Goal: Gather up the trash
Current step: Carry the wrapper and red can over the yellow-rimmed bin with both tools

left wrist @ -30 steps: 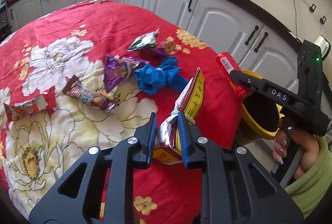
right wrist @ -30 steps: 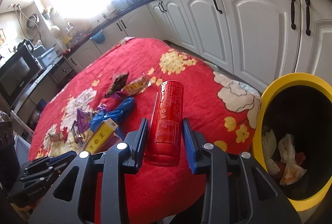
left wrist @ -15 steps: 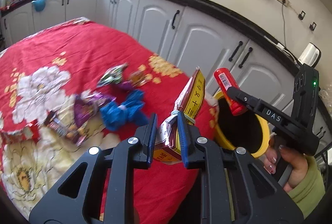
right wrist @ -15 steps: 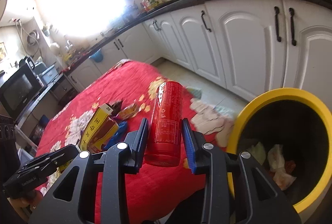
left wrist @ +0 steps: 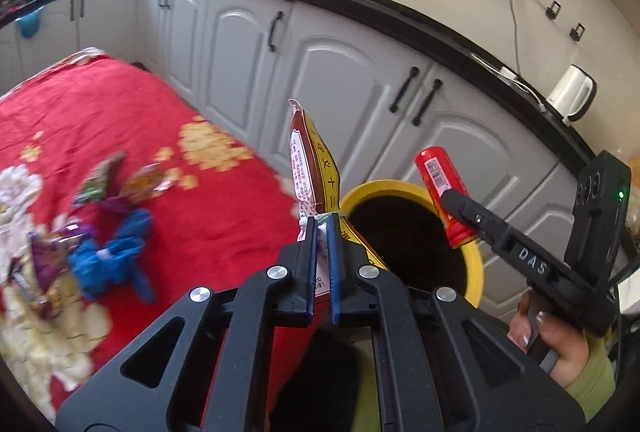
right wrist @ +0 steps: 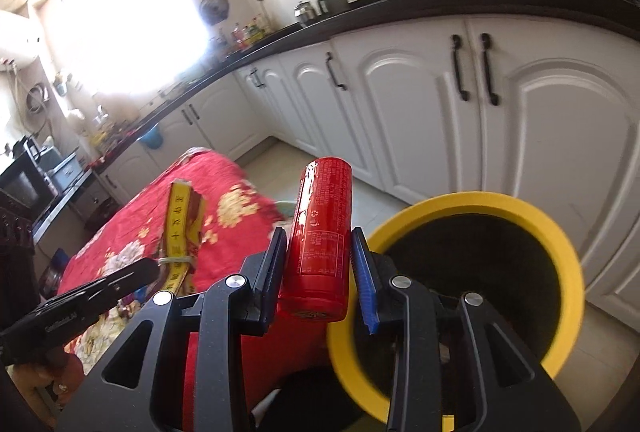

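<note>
Above yellow bin [right wrist: 472, 202] | red can [right wrist: 320, 232] clamped in right hand-held gripper [right wrist: 320, 260]

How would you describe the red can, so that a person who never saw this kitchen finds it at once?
Start at the white cabinets and look down to the yellow bin before them. Beside its rim, the right gripper holds the red can upright in its jaws. It is a smooth red cylinder, while the left gripper pinches a flat yellow-edged packet.

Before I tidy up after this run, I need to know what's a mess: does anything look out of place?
Yes. Crumpled snack wrappers and a blue wad lie scattered on the red floral tablecloth, not in the yellow-rimmed bin.
</note>
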### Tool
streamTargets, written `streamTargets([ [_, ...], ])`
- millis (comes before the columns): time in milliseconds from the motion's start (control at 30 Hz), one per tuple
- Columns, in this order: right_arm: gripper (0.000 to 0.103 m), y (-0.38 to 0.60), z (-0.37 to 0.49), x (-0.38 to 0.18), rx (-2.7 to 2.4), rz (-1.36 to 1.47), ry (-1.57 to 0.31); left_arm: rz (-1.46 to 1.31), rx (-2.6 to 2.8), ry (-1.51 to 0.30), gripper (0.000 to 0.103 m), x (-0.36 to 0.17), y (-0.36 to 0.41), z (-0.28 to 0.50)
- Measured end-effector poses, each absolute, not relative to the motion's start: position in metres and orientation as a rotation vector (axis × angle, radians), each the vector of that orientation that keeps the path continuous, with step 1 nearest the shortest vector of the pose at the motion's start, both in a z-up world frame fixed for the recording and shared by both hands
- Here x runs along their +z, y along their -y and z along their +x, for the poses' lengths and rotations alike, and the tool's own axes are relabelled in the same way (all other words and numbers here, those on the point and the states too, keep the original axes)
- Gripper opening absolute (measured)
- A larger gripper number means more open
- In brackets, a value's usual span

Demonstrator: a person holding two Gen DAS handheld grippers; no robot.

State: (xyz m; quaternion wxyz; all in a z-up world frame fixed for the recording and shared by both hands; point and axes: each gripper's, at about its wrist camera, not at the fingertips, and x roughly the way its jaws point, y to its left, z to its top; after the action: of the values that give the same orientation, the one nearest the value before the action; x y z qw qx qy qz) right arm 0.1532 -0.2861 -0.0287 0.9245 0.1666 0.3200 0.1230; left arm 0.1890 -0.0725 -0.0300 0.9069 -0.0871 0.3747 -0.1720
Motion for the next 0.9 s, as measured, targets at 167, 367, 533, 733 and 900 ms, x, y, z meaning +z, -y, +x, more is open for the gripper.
streamTargets([
  [167,0.031,0.316,0.147,-0.029,0.207,0.352,-0.645,-0.148,-0.417,-0.778,0.002,-0.032,0.117,0.199],
  [367,0.031,0.35,0.135,-0.038,0.152,0.377,-0.648,-0.112,-0.47,-0.795,0.002,-0.039,0.155,0.206],
  [533,0.031,0.375,0.128,-0.046,0.114,0.398,-0.649,-0.098,-0.495,-0.819,0.002,-0.048,0.175,0.209],
  [733,0.031,0.394,0.122,-0.056,0.081,0.423,-0.66,-0.079,-0.521,-0.845,0.002,-0.058,0.196,0.211],
  [900,0.031,0.399,0.121,-0.064,0.074,0.443,-0.676,-0.077,-0.537,-0.865,0.002,-0.067,0.203,0.212],
])
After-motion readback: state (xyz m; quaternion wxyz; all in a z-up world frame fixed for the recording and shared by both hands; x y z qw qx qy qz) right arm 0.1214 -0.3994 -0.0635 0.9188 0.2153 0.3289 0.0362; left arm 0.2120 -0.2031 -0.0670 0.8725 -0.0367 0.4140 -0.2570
